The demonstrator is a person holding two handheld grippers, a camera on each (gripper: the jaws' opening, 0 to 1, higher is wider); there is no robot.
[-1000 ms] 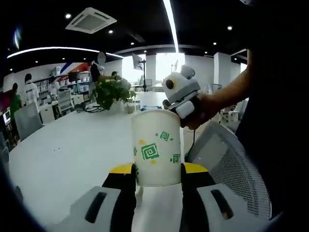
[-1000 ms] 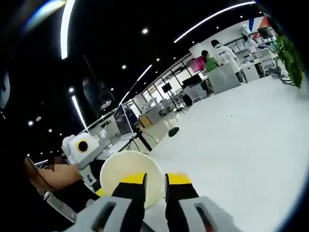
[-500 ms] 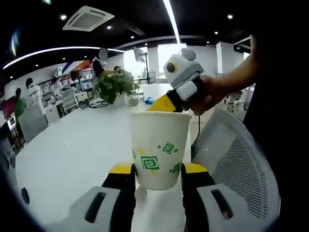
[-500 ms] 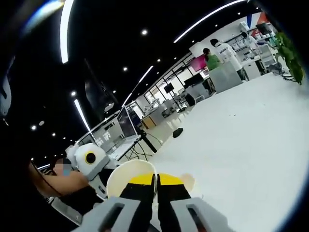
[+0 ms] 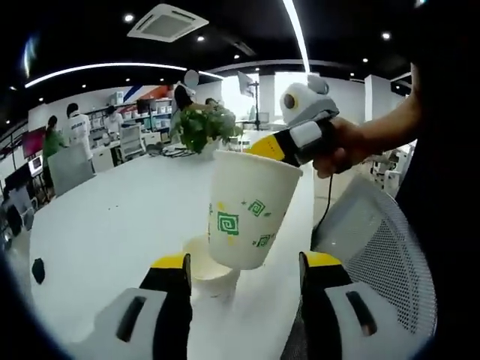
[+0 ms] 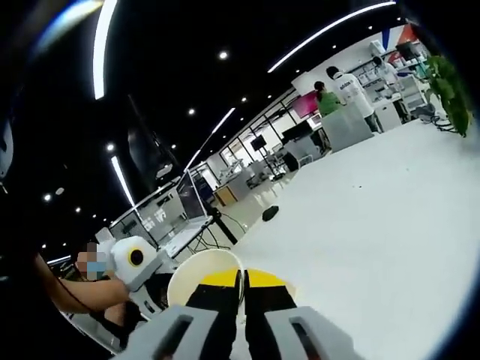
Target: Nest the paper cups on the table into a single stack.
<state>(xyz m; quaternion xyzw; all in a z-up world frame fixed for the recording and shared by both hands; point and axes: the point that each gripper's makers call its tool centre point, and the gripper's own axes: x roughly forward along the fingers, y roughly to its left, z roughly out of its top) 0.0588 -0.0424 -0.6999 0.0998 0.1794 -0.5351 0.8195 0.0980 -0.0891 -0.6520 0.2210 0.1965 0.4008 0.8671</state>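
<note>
The left gripper (image 5: 244, 281) has its jaws released wide, touching nothing. Between and above them hangs a white paper cup with green square spirals (image 5: 247, 210), tilted, its rim pinched by the clenched right gripper (image 6: 241, 283). A second white paper cup (image 5: 206, 270) stands on the white table (image 5: 105, 232) just below it.

Grey left gripper (image 5: 244, 274) with black, yellow-tipped jaws; right gripper (image 6: 241, 292) alike

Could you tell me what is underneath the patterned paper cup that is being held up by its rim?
Below the patterned cup, which the right gripper pinches by the rim, another paper cup stands on the white table. The lifted cup covers part of its opening, so its inside is hidden.
</note>
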